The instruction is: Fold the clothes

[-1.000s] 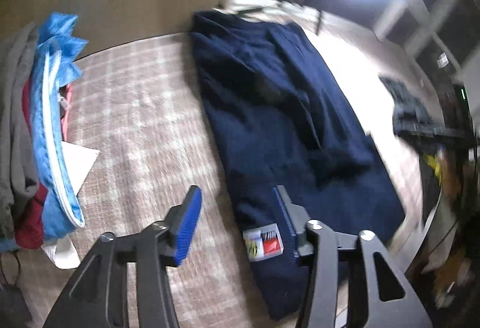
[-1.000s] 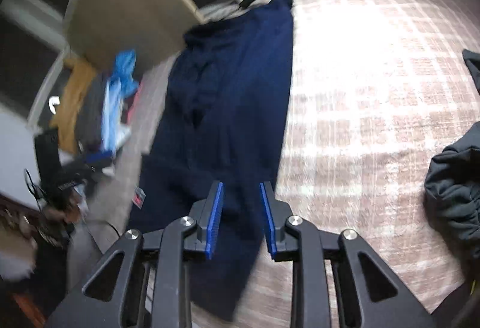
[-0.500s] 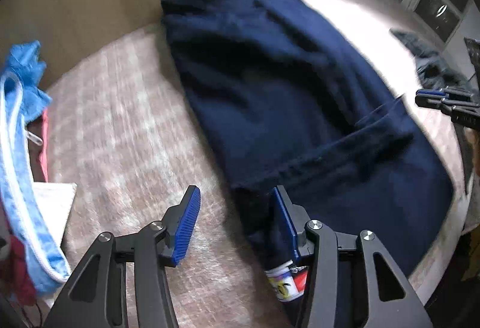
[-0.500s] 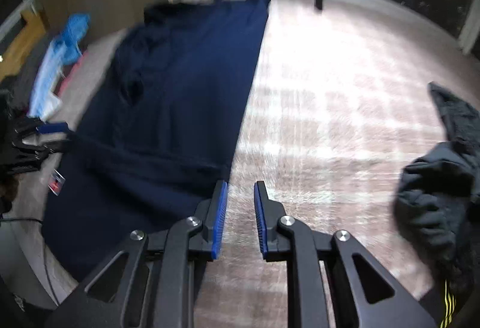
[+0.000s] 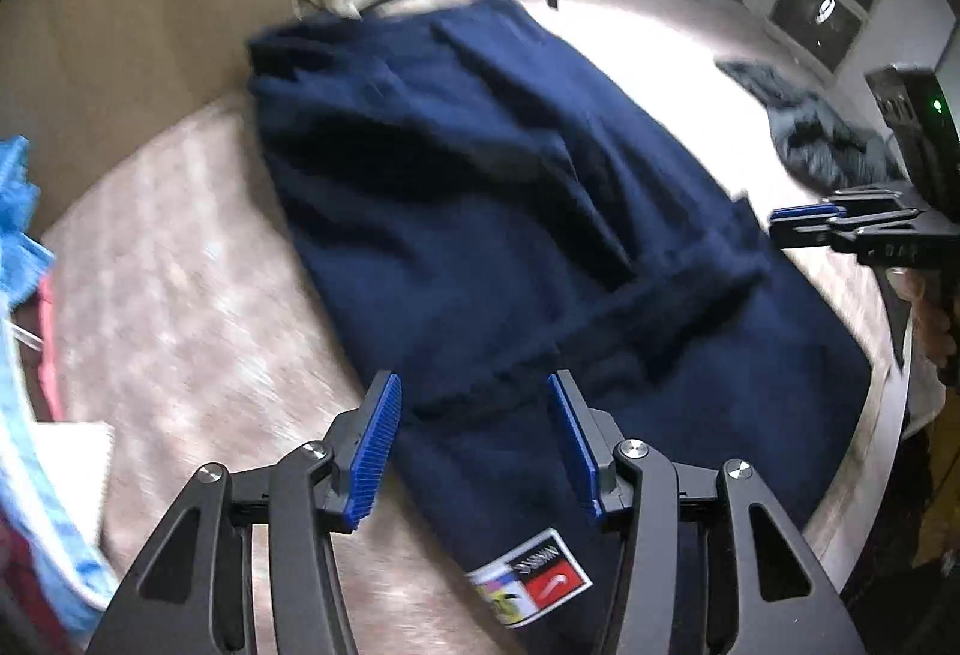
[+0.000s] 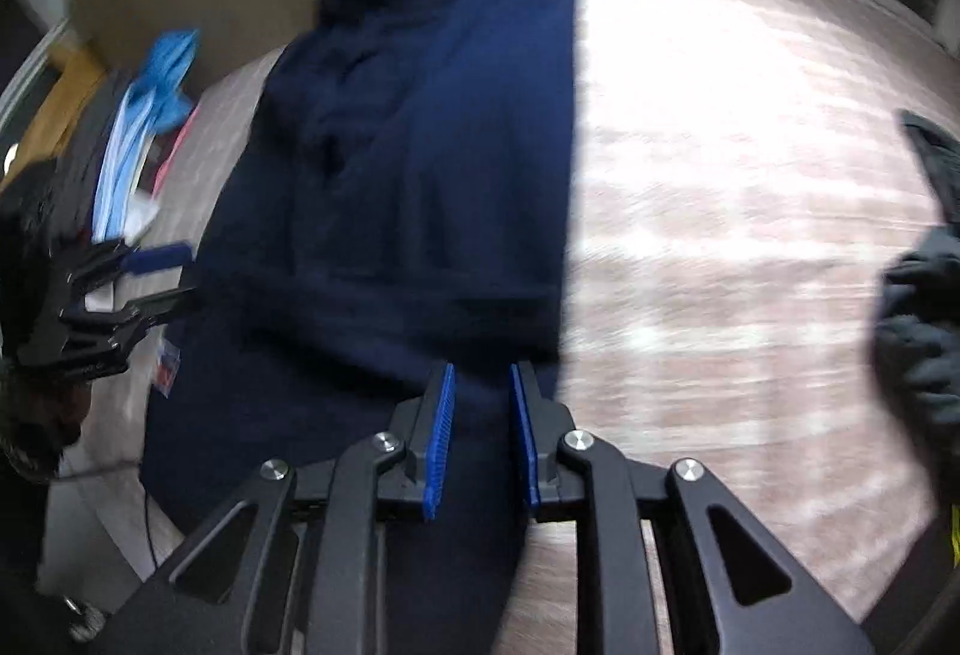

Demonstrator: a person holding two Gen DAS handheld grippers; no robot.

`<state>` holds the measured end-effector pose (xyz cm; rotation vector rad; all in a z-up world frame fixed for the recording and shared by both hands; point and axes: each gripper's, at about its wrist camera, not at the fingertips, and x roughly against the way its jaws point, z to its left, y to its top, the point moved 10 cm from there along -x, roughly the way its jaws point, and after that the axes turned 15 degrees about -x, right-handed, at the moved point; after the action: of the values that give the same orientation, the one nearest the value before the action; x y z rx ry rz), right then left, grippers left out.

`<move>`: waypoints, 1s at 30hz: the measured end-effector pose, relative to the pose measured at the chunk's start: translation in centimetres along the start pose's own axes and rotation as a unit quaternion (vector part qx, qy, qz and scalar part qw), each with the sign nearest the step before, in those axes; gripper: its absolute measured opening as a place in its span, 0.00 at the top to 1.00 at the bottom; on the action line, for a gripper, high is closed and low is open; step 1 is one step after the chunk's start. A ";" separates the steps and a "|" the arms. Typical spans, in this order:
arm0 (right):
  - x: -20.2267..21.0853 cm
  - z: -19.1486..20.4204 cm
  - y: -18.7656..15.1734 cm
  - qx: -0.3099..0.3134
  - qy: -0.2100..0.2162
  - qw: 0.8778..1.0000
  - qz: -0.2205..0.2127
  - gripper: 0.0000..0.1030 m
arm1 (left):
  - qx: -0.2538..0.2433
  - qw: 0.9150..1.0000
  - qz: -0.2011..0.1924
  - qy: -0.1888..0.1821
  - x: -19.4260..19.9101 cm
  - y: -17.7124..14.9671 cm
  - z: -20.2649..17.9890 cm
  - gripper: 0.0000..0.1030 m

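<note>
2 clothes heaps [image 5: 24,259] [image 6: 924,331] flanking navy garment [image 5: 480,211]

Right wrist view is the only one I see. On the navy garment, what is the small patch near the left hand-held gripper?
Observer: The left wrist view shows a sewn label with a red panel on the navy garment.
Operator: Does the left hand-held gripper hold cloth?
Observer: No. The left hand-held gripper is open, with the garment's edge between its fingers.
Operator: Anything right of my frame?
Observer: A person's hand holds the right hand-held gripper.
</note>
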<state>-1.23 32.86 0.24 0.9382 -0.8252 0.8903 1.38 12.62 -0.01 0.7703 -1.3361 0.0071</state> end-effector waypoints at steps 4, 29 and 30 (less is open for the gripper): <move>5.8 0.0 4.0 -0.008 0.025 0.998 -0.052 0.71 | 0.017 0.999 -0.034 0.031 3.3 2.1 3.7 0.51; -16.8 23.9 20.4 0.274 0.066 0.959 0.033 0.61 | 0.132 0.990 -0.037 -0.011 -7.4 5.9 13.8 0.43; -17.6 24.1 20.4 0.284 0.059 0.956 0.036 0.61 | 0.128 0.991 -0.037 -0.012 -7.5 5.8 13.7 0.43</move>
<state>-31.28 12.66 -0.17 1.3433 -0.5039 1.2689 -14.97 13.22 -3.24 1.0389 -1.3432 0.1119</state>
